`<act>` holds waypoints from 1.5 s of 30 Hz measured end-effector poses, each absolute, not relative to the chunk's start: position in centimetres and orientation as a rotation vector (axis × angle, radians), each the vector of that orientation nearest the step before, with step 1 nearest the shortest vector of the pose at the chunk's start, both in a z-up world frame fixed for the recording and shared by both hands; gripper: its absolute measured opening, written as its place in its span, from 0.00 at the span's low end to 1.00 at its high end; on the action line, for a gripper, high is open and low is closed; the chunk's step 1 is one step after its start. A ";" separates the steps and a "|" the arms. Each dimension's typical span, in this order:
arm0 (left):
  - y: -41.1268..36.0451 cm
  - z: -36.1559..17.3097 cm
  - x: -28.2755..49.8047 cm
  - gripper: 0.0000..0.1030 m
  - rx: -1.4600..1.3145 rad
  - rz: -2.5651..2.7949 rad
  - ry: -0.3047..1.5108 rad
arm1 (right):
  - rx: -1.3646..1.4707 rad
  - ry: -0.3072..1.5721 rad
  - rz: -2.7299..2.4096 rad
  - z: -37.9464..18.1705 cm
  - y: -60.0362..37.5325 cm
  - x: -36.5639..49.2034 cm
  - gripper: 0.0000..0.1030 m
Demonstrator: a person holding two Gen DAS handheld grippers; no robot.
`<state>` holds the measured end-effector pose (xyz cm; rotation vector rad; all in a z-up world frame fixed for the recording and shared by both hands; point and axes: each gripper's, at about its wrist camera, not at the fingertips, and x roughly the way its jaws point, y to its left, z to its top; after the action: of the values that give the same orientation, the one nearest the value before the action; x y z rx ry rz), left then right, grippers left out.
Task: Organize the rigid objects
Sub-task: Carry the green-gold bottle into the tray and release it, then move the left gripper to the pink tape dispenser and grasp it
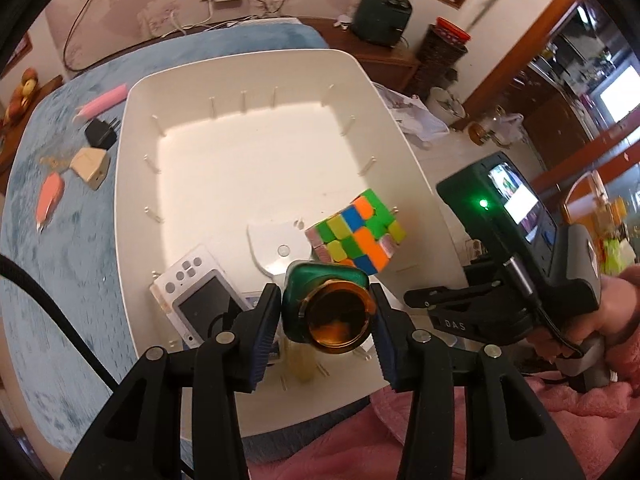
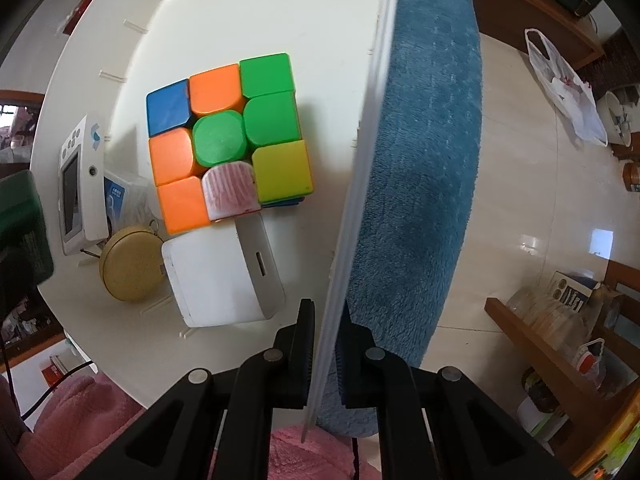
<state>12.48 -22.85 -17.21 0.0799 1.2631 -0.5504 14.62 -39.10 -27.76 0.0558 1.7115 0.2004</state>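
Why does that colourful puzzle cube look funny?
The colourful puzzle cube inside the white plastic bin is scrambled, and one pink sticker looks worn and scratched. In the left wrist view it sits tilted, leaning rather than flat.

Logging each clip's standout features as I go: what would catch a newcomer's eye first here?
Probably the scrambled multicolour puzzle cube, lying inside the big white plastic bin near its right wall. Next, the dark green bottle with a shiny gold cap between the fingers of the left hand-held gripper, low over the bin's near end. The right hand-held gripper is clamped on the bin's thin rim.
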 end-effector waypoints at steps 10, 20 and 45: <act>-20.7 -15.7 13.8 0.66 0.022 -0.571 1.203 | 0.129 1.719 0.143 -28.1 -39.9 14.7 0.08; -14.7 -15.5 17.3 0.67 -0.033 -0.468 1.215 | 0.195 1.677 0.035 -27.5 -40.5 16.0 0.06; 3.0 -23.2 32.9 0.74 -0.168 -0.151 1.365 | 0.323 1.555 -0.303 -26.8 -41.0 18.7 0.08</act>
<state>32.86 3.02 -23.16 -0.1682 1.3654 -0.1507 18.71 -40.97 -26.78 0.3225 1.5550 -0.3027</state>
